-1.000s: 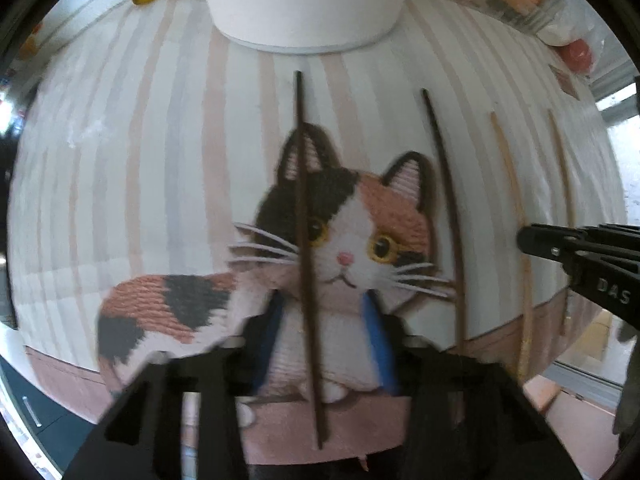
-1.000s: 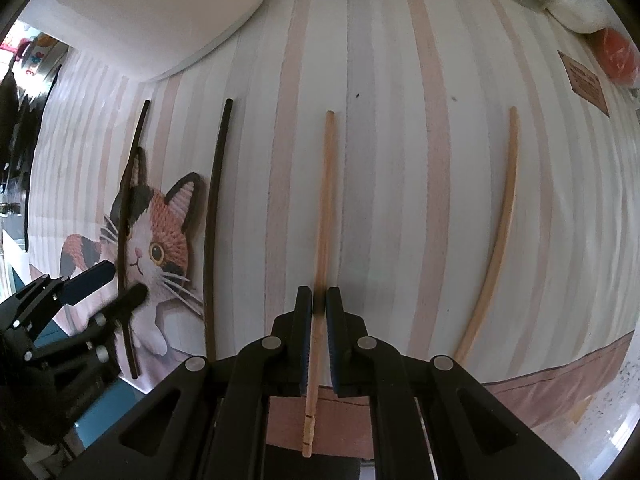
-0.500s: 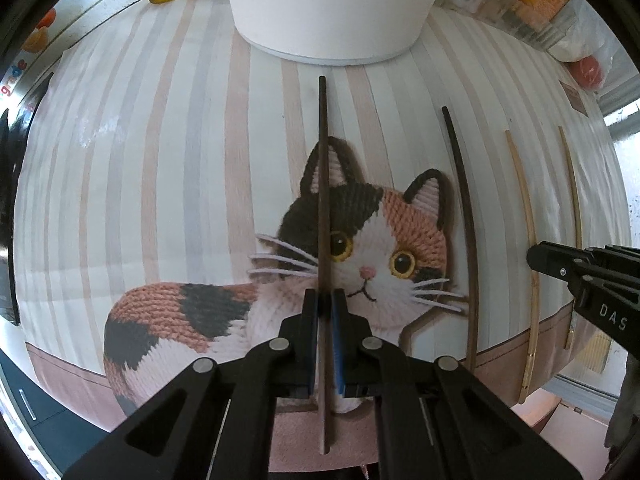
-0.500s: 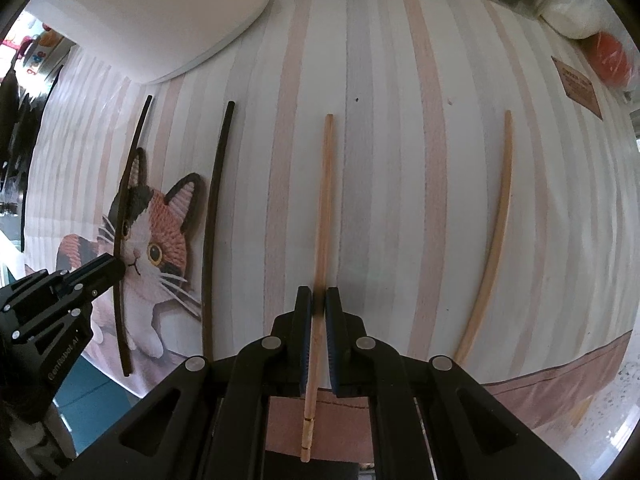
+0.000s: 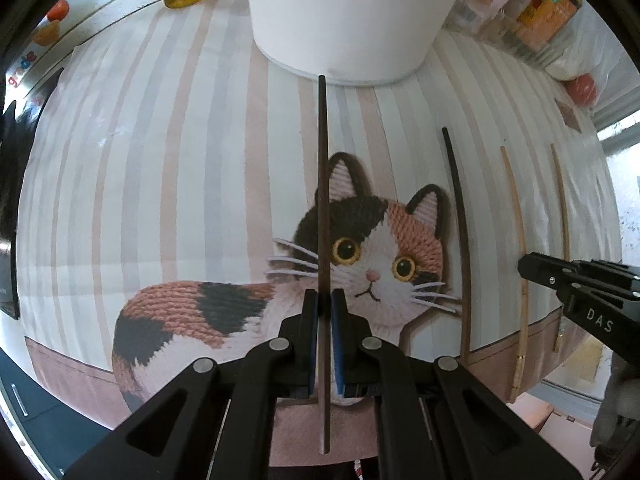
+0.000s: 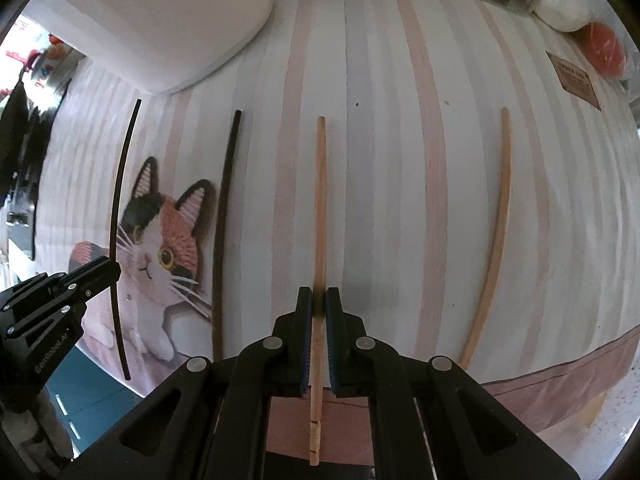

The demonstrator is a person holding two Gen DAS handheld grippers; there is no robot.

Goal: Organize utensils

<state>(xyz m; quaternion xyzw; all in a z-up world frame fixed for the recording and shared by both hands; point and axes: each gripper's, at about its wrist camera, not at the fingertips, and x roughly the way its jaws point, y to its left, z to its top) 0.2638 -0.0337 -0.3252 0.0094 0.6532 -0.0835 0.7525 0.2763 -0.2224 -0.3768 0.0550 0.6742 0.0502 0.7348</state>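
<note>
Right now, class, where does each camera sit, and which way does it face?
Left wrist: on the left gripper, looking along its fingers at the dark chopstick it grips; the right gripper shows.
Right wrist: on the right gripper, facing the light chopstick it grips; the left gripper shows.
Both share the cat picture and white container.

The right hand-held gripper (image 6: 318,300) clamps a light wooden chopstick (image 6: 319,216) above the striped cloth (image 6: 384,160).

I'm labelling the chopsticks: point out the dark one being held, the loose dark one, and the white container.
held dark chopstick (image 5: 322,184), left wrist view, mid-shaft
loose dark chopstick (image 5: 460,224), left wrist view, mid-shaft
white container (image 5: 344,20), left wrist view, side wall
</note>
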